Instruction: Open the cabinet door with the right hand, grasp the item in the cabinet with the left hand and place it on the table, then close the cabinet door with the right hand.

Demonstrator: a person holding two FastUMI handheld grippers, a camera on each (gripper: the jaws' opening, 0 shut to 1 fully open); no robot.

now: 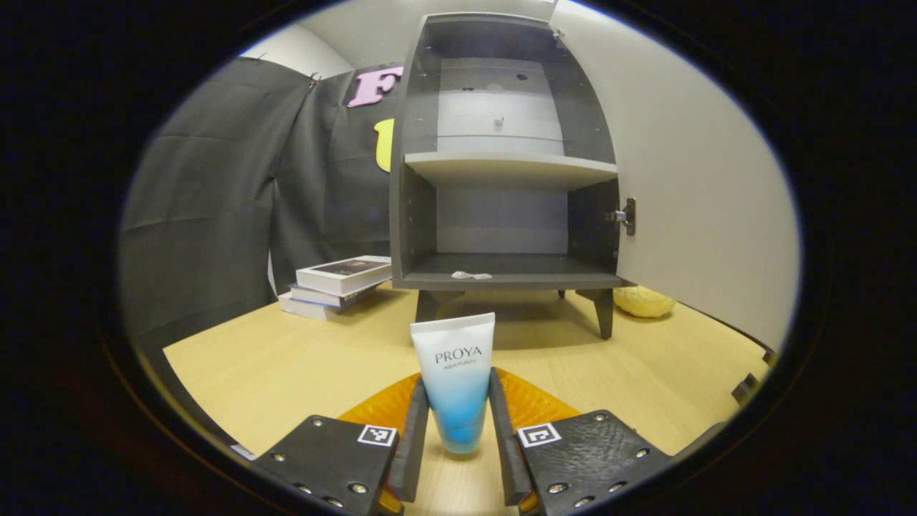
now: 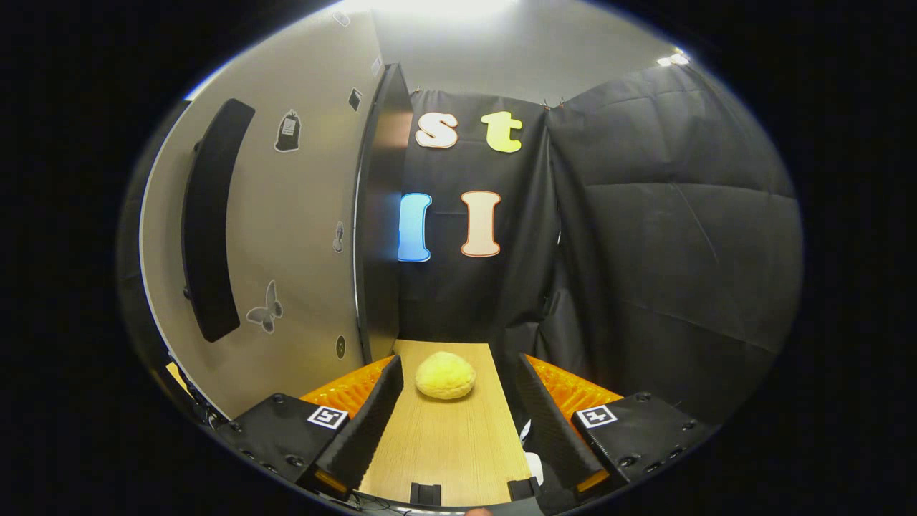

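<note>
Cabinet [image 1: 423, 215]: dark grey panels, boxy, raised on tapered legs; two compartments divided by a pale shelf [image 1: 510, 170]. A small crumpled white scrap [image 1: 471, 275] is seen on the lower floor panel. The door [image 1: 695, 193] is swung wide open on a metal hinge [image 1: 625, 216]; its inner face is smooth and pale. In the right gripper view the outer face of the door [image 2: 301, 236] is seen, fitted with a long dark rounded handle [image 2: 210, 218] and decorated with small stickers, a butterfly among them.

Tube [image 1: 455, 380]: soft plastic squeeze tube, white fading to translucent blue, stood cap-down and upright on the counter [image 1: 286, 365] in front of the cabinet. It is placed between the fingers of the left tool [image 1: 458, 437]; the fingers lie close along its sides, but whether they press on it cannot be told.

Right tool [image 2: 457, 416]: jaws spread wide, nothing held between them, ribbed pads facing inward.

Counter: light wood-grain laminate, flat.

Also noted: a round, yellow, rough-textured lump [image 2: 445, 375] resting on the counter near the door's foot; a stack of flat books [image 1: 337, 283] to the cabinet's left.
</note>
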